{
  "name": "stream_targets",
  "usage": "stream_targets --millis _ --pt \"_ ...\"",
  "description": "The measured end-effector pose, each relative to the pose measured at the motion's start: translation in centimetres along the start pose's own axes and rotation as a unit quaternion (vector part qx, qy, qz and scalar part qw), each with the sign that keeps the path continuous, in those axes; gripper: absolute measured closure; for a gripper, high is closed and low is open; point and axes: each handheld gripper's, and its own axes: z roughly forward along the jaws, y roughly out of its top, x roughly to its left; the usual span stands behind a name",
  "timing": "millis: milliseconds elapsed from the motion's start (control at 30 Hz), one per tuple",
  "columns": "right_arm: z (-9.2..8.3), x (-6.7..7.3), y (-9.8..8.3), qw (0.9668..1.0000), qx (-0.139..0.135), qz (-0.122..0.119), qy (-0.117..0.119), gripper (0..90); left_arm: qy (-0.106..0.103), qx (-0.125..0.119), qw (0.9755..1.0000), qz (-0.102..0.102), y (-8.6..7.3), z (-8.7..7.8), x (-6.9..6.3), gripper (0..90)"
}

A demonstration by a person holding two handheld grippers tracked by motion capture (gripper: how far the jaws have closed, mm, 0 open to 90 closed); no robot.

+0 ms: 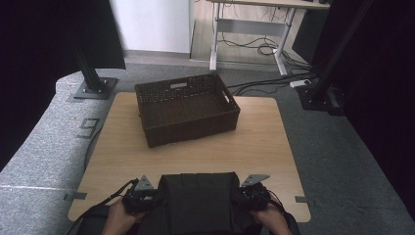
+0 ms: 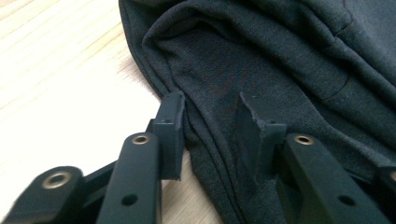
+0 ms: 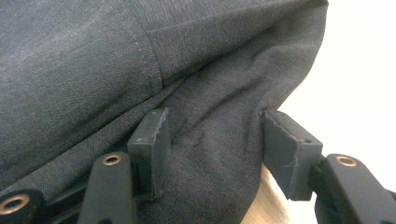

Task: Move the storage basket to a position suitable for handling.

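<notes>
- Desk: light wood top with rounded corners, standing on grey carpet. Black frame posts rise to its far left and far right.
- Basket: dark woven, rectangular, with cut-out handles in the short walls. It sits on the far half of the desk, turned slightly off square. Well apart from the garment and from both grippers.
- Dark garment: black/charcoal knit fabric, folded into a rough rectangle at the near edge of the desk, centred between the two hands. Seams and stitched panels show in both gripper views. It lies bunched, with folds at its side edges.
- Left gripper: at the garment's left edge, low on the desk, held in the person's left hand. In the left gripper view the jaws straddle the folded edge of the fabric. Cloth lies between them, the left pad against the edge fold, the right pad sitting on the fabric. There is a visible gap, so the opening is narrow to moderate rather than clamped. Cannot tell whether the pads actually pinch.
- Right gripper: at the garment's right edge, held in the right hand. In the right gripper view the jaws stand moderately apart with a bulge of fabric between them. Both pads touch cloth at the sides. Cannot tell whether the grip is firm.
</notes>
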Motion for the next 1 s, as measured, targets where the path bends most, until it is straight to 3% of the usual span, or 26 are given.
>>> stream_targets --millis 233,400,467,700,1000 --pt "-0.6 -1.2 0.3 0.9996 -0.016 0.02 0.012 34.3 0.014 0.001 0.9998 -0.011 0.4 -0.2 0.8 36.7" --pt "-1.9 -2.8 0.8 0.9985 -0.039 0.031 -0.024 28.3 0.013 -0.035 0.9983 -0.044 1.1 -1.1 2.2 26.2" --pt "-2.2 -3.5 1.0 0.9978 -0.042 0.032 -0.039 24.5 0.018 -0.038 0.9977 -0.053 1.3 -1.2 2.7 20.8" --pt "-1.9 -5.7 1.8 0.9934 -0.045 0.057 -0.088 13.5 0.054 -0.032 0.9967 -0.052 2.7 -1.3 4.5 14.1" --pt "-0.9 -7.4 1.3 0.9873 -0.045 0.079 -0.13 2.0 0.077 -0.049 0.9942 -0.057 5.4 -2.0 7.0 10.4"
